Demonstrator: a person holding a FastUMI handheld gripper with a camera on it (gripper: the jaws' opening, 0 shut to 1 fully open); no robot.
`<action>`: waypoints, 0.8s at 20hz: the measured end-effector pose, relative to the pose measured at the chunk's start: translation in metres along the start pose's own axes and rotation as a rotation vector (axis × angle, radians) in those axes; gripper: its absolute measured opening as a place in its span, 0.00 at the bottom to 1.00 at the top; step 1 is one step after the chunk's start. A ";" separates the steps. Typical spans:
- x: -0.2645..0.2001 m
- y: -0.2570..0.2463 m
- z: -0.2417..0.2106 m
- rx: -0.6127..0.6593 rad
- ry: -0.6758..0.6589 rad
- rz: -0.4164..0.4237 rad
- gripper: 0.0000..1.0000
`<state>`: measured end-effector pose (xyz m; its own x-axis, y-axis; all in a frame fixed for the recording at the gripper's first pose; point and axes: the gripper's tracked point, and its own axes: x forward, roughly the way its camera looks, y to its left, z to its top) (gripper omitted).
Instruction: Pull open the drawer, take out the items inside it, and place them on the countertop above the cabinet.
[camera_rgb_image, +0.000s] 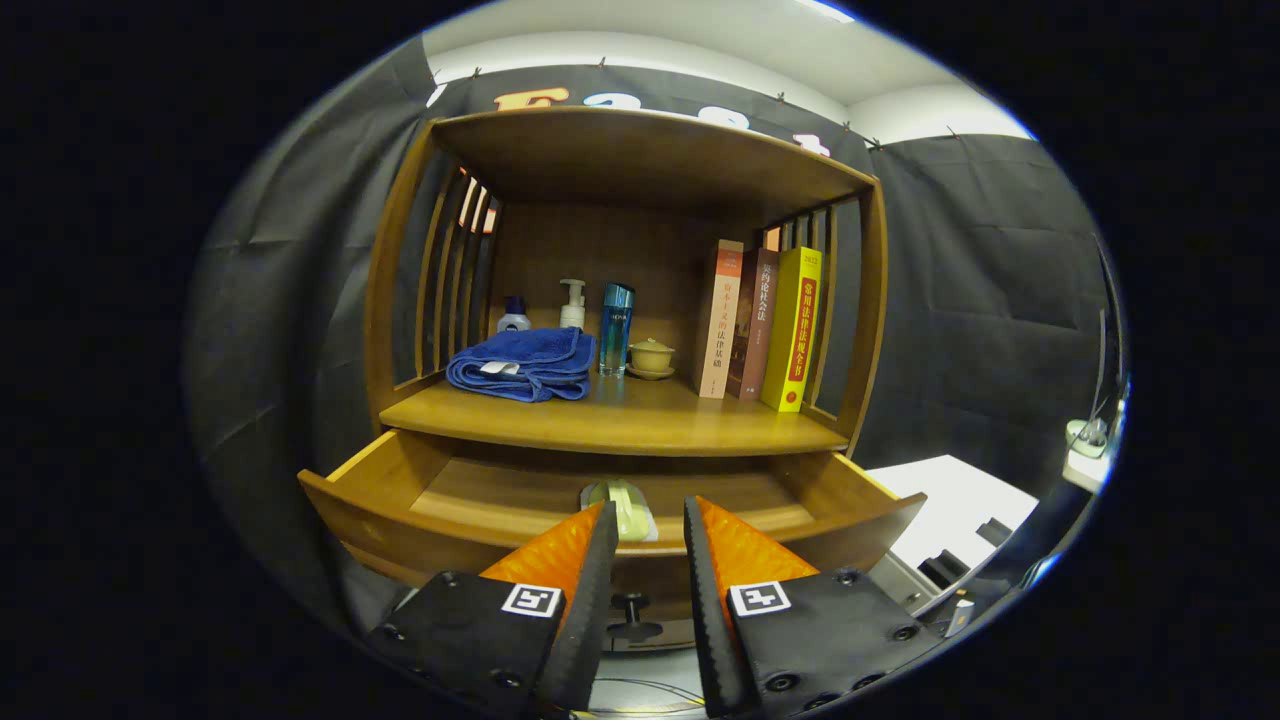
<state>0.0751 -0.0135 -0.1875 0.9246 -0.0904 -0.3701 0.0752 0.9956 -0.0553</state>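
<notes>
Tongs (650, 520) of my rig hang in front of the wooden cabinet with their two fingers apart, so they are open and grip nothing. I see a clear gap between the fingers (580, 560), and through this gap a small black round knob (632, 606) on the front panel of the wide brown wooden drawer (400, 530). The drawer is pulled out toward me. Inside it, on the drawer floor just beyond the fingertips, lies one small pale green item in a clear wrapper (625, 505); its lower part is hidden behind the left finger, so I cannot tell what it is exactly. The fingers do not touch it.

Above the drawer is the smooth wooden countertop (640, 425). On it, at the left, lies a folded blue towel (522, 364). Behind the towel stand a small dark-capped bottle (514, 315), a white pump bottle (572, 303) and a tall blue glass bottle (616, 327), and beside the last one a little yellow lidded cup on a saucer (651, 357). At the right, three upright books (760, 325) lean together.
</notes>
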 end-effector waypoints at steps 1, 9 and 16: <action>0.011 0.002 -0.001 -0.003 0.044 0.005 0.50; 0.080 -0.004 -0.055 0.061 0.417 -0.032 0.93; 0.128 0.001 -0.105 0.114 0.599 -0.008 0.93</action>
<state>0.1543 -0.0267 -0.3318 0.5554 -0.0620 -0.8293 0.1512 0.9881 0.0275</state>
